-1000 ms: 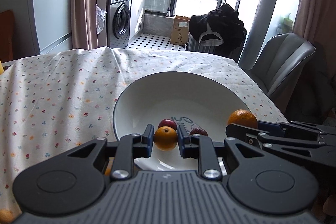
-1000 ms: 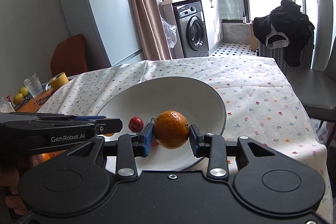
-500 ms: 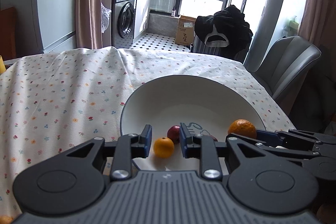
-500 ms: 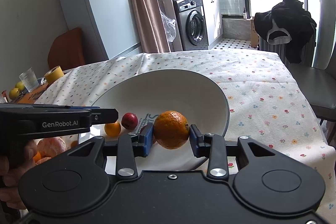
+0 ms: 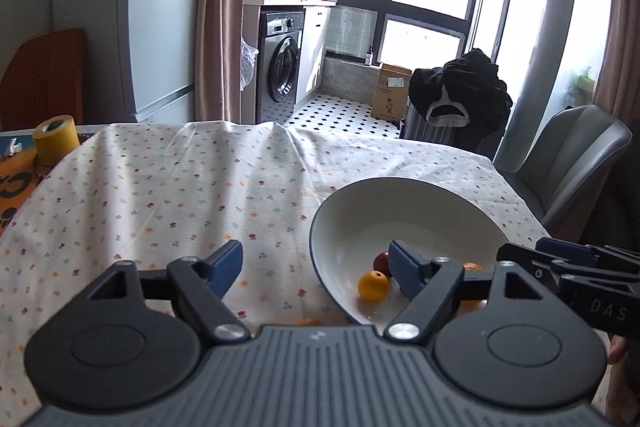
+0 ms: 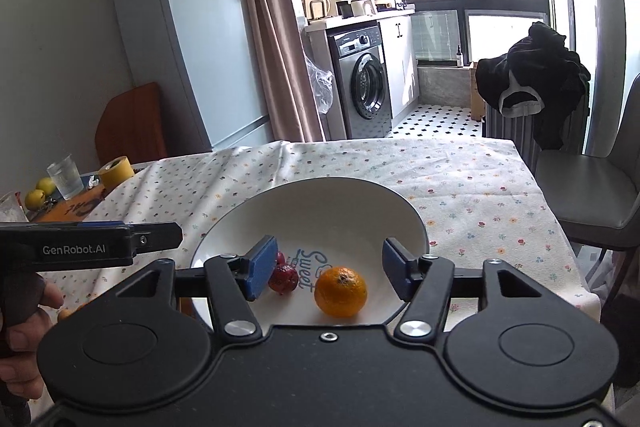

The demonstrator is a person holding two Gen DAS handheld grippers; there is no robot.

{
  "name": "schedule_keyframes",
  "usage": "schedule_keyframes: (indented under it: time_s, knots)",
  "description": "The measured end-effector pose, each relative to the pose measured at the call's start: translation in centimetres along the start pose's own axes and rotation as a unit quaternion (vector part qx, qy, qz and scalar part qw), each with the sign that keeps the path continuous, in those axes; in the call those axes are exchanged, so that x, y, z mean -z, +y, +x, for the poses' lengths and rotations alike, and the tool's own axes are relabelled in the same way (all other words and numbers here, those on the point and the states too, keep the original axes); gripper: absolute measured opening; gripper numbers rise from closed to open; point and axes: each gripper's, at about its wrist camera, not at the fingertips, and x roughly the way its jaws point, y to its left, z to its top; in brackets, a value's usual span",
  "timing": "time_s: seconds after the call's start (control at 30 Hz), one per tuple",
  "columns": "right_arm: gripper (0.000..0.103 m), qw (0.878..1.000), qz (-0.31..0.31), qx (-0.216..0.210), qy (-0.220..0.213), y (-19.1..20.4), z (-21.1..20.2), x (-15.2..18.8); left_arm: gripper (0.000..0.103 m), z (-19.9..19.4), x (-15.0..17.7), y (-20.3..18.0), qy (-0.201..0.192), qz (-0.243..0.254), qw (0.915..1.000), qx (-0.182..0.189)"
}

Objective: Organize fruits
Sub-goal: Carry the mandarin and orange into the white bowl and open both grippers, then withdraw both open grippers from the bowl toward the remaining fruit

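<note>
Both hand-held grippers stand with jaws apart over a floral-clothed tabletop [image 5: 168, 187]. The right hand-held gripper [image 6: 326, 269] frames a large orange [image 6: 340, 291] resting in the white bowl [image 6: 408, 223], a dark red fruit [image 6: 283, 279] at its 9 o'clock; the left hand-held gripper [image 5: 314, 267] straddles the bowl's rim, with a small orange [image 5: 373, 285] lying inside the bowl at 3 o'clock from its centre. The step appears to be withdrawal after release; lifting straight back without brushing the round fruit should keep it from rolling. A second ago both grippers clamped their oranges; now each fruit lies free in the bowl, and the left gripper has swung toward 9 o'clock.
</note>
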Motion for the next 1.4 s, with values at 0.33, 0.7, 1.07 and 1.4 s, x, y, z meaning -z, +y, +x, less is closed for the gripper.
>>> schedule_keyframes:
  time_s: [0.33,0.7,1.07,1.4]
  knots:
    - [0.099,1.000,0.004,0.019,-0.018,1.4,-2.5,-0.2,0.089,-4.0,0.8,2.1,-0.016,0.002,0.9998,-0.007]
    - [0.103,1.000,-0.003,0.004,-0.026,3.7,-4.6,0.0,0.089,-7.8,1.2,5.0,-0.034,-0.023,0.9989,-0.021]
    - [0.103,1.000,0.008,-0.023,-0.004,5.1,-5.1,1.1,0.089,-9.8,2.2,7.7,-0.034,-0.028,0.9982,-0.042]
    - [0.103,1.000,0.001,-0.027,0.002,6.3,-5.3,1.7,0.095,-11.1,2.5,9.2,-0.036,-0.024,0.9981,-0.045]
